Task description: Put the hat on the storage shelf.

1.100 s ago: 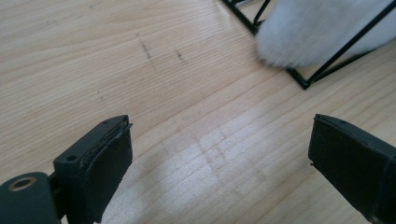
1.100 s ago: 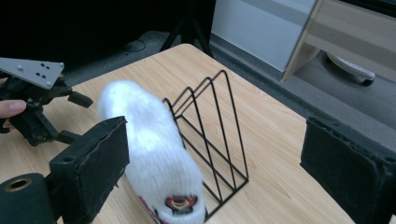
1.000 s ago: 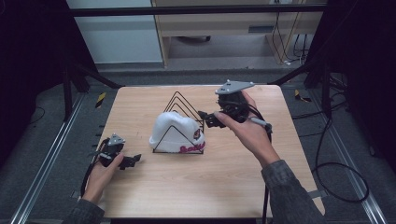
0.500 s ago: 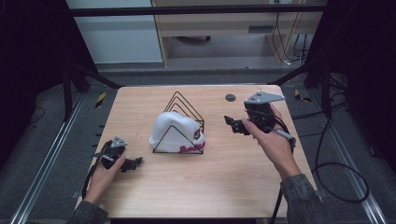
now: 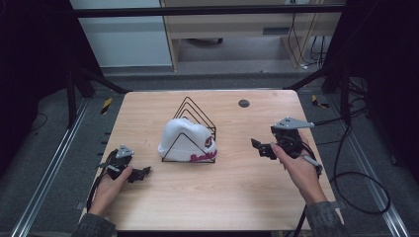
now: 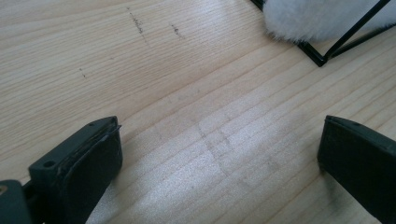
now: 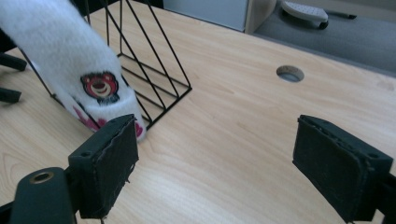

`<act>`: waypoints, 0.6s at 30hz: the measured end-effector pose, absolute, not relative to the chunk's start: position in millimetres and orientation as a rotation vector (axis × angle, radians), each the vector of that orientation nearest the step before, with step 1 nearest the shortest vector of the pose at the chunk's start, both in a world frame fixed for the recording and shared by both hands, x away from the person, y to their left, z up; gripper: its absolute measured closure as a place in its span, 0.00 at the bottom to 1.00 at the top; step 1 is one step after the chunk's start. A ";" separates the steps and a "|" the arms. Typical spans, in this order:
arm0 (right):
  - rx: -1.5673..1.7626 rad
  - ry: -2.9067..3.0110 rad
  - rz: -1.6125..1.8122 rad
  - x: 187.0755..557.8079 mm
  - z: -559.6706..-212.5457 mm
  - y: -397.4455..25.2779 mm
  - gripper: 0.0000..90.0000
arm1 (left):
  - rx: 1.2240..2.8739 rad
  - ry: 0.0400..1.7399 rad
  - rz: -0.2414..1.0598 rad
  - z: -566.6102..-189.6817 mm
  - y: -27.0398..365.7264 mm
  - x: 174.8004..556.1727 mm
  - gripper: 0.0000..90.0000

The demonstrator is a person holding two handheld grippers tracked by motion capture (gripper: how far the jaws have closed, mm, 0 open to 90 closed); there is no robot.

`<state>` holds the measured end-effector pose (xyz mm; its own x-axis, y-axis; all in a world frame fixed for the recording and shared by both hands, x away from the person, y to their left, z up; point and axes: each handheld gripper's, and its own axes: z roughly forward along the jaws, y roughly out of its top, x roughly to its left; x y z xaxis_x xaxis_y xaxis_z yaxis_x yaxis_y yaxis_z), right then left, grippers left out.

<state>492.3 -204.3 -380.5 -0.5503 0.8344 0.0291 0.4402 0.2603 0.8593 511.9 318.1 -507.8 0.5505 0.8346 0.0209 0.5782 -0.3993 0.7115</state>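
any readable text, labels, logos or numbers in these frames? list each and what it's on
No text reads clearly.
White fluffy item in the black wire rack: pink lettering along its lower edge, too blurred and partly hidden to read.
Same item, right gripper view: a round bear-face patch, a picture, with dark marks under it too small to read.
Both grippers, left and right, and the table: no markings to make out.

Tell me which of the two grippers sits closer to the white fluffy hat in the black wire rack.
The left gripper, low on the table by the black wire rack holding the white fluffy hat; the right gripper stands farther off.
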 end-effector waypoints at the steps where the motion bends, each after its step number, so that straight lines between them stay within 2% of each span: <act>1: 1.157 2.107 1.216 491.3 -383.6 -205.4 0.16 | 2.124 1.132 0.499 -507.9 318.1 511.9 0.00; 18: 1.272 2.199 1.143 472.3 -464.5 -212.6 0.17 | 2.120 1.142 0.505 -507.9 317.5 511.1 0.00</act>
